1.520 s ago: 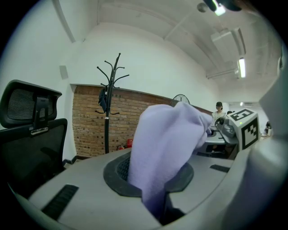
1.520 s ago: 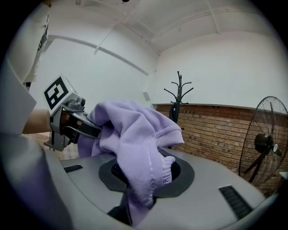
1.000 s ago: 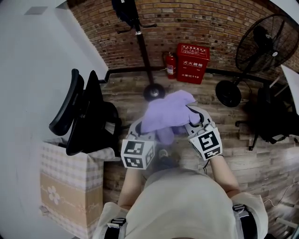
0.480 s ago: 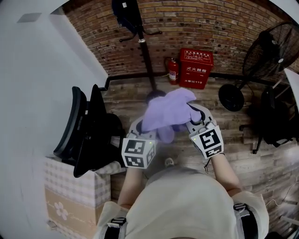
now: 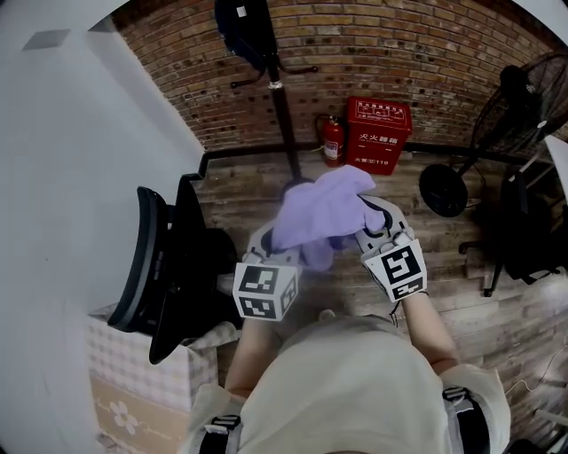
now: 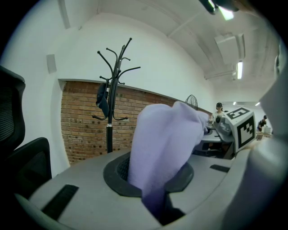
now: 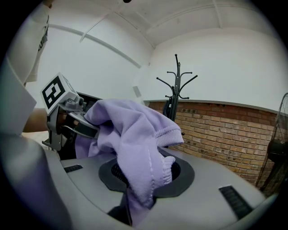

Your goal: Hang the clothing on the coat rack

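A lilac knitted garment (image 5: 321, 215) hangs bunched between my two grippers in front of my body. My left gripper (image 5: 271, 244) is shut on one part of it; in the left gripper view the lilac cloth (image 6: 164, 148) rises out of the jaws. My right gripper (image 5: 371, 232) is shut on another part, where the ribbed cuff (image 7: 168, 134) folds over the jaws. The black coat rack (image 5: 277, 89) stands ahead by the brick wall, with a dark garment (image 5: 238, 27) hanging on it. The coat rack (image 6: 111, 96) and the coat rack (image 7: 177, 85) also show beyond the cloth in each gripper view.
A black office chair (image 5: 173, 257) stands close at my left, with a checked paper bag (image 5: 124, 381) below it. A red fire box (image 5: 379, 133) and extinguisher (image 5: 332, 142) stand by the wall. A floor fan (image 5: 497, 133) and another dark chair (image 5: 532, 222) stand at the right.
The view has drifted forward toward the coat rack; the chair and bag have slid lower and left. Both grippers keep the lilac garment as before.
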`<state>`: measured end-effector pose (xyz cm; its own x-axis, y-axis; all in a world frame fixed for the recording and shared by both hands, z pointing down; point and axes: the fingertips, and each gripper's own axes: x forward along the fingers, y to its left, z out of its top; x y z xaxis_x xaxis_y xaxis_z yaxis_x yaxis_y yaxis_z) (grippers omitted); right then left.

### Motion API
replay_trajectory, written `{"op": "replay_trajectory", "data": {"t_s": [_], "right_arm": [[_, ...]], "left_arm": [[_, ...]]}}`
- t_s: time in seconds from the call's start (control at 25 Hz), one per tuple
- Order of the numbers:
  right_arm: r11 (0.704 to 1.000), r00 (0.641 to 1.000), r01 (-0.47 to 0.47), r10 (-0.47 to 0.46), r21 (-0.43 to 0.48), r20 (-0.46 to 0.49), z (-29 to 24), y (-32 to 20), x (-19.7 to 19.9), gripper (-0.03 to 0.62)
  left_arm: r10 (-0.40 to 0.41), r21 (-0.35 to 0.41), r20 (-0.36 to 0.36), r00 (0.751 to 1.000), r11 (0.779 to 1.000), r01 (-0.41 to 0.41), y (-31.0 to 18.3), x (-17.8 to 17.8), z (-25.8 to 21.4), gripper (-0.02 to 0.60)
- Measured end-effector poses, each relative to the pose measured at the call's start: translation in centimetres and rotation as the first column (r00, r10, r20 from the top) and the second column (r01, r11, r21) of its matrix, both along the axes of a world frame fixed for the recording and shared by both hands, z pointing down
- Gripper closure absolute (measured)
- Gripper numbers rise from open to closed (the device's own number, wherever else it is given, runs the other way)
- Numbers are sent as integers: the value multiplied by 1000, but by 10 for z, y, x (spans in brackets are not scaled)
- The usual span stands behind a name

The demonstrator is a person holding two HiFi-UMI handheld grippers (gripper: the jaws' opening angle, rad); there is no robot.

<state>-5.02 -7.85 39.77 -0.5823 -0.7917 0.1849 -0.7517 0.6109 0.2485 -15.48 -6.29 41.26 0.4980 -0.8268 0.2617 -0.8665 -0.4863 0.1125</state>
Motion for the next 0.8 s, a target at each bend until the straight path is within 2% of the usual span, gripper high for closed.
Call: {"op": "replay_trajectory", "data": {"t_s": [0.48, 0.8], "right_arm": [[1000, 1000, 5, -5, 4, 12, -1, -46, 4, 502], [999, 999, 49, -50, 9, 17, 3, -109, 21, 502]], "left_arm": [[-14, 9, 0, 1000, 1000, 14, -44, 4, -4, 528], [-61, 13, -3, 998, 998, 61, -106, 22, 1, 528]]}}
